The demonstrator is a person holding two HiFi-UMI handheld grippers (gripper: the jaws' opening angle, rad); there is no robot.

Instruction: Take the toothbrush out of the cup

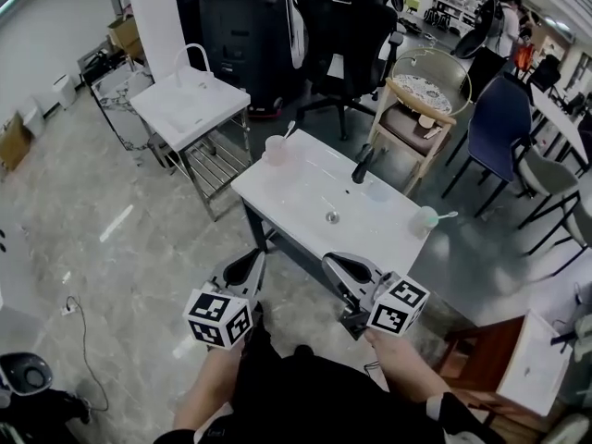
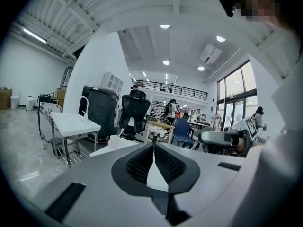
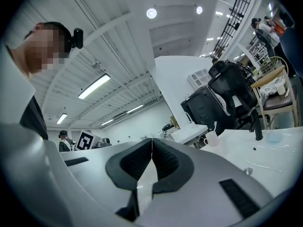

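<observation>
Holding both pairs of fingers (image 2: 139, 163) pinched tip to tip with nothing caught between, left gripper (image 1: 254, 259) clamped tight on itself and right gripper (image 1: 330, 263) just the same. Hovering the two side by side at the near edge of the white sink table (image 1: 305, 188), well apart from everything standing on it. Showing off bold black-and-white square patterns on each cube (image 1: 219, 319), codes rather than words. Looking past the table to a black office chair (image 1: 342, 35), then a second sink stand (image 1: 190, 104) off to the left, then a blue chair (image 1: 499, 123) and a wooden chair (image 1: 421, 100) on the right. Coming back to the tabletop and picking out a black faucet (image 1: 363, 165), upright near the far edge. Down to the small stuff now: spotting a pink cup (image 1: 276, 149) at the far left corner with a toothbrush (image 1: 289, 129) standing inside, leaning right. Catching a pale green cup (image 1: 425, 217) at the right-hand edge too, with a second toothbrush (image 1: 446, 215) poking out over its rim to the right. Closing on the drain (image 1: 332, 216), near the middle of the basin between the two cups.
</observation>
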